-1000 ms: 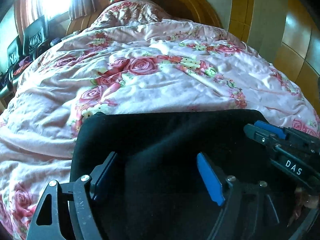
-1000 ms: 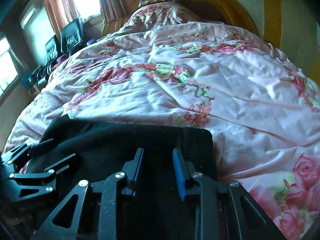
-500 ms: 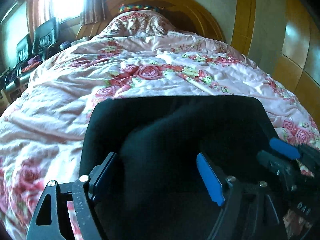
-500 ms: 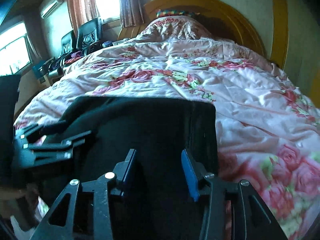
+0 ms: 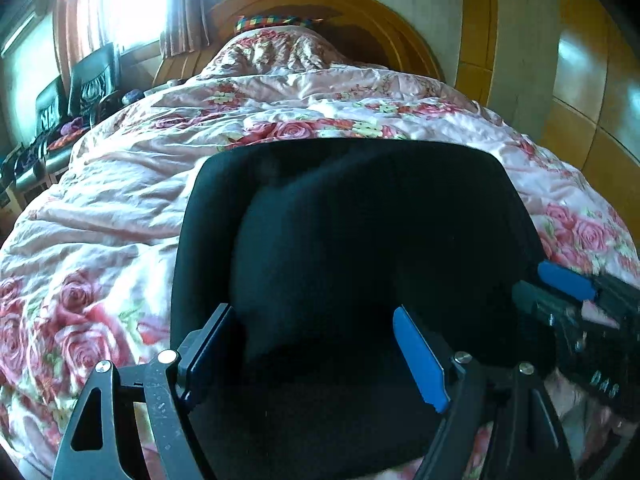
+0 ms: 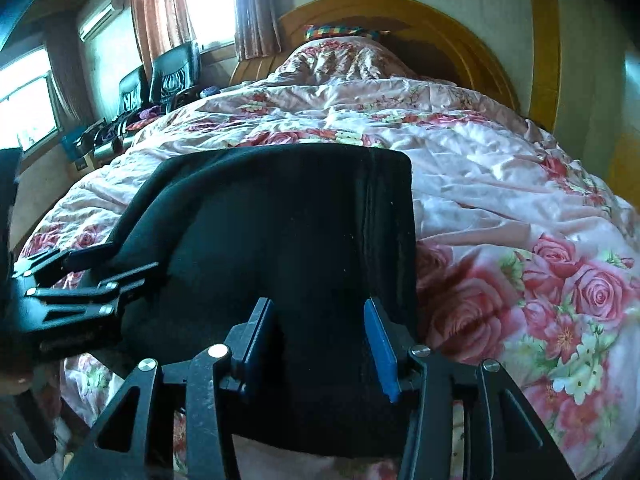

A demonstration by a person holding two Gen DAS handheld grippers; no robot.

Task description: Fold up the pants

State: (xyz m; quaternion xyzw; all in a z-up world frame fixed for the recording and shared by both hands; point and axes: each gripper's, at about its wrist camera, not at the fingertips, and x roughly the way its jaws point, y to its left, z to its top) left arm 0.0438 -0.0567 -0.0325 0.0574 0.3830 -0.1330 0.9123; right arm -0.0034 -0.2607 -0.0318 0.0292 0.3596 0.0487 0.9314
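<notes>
- Black pants (image 5: pixel 360 240) folded into a squarish stack on the floral quilt (image 5: pixel 120 208), near foot of bed, headboard (image 6: pixel 400 12) far behind.
- Left tongs (image 5: pixel 316 356): fingers wide apart w/ a puffed fold of pants between; can't tell if pads actually grip.
- Right tongs (image 6: pixel 320 340): fingers apart, straddling pants fabric by the seamed right edge; grip unclear.
- Chairs (image 6: pixel 160 76) by window, left side.
</notes>
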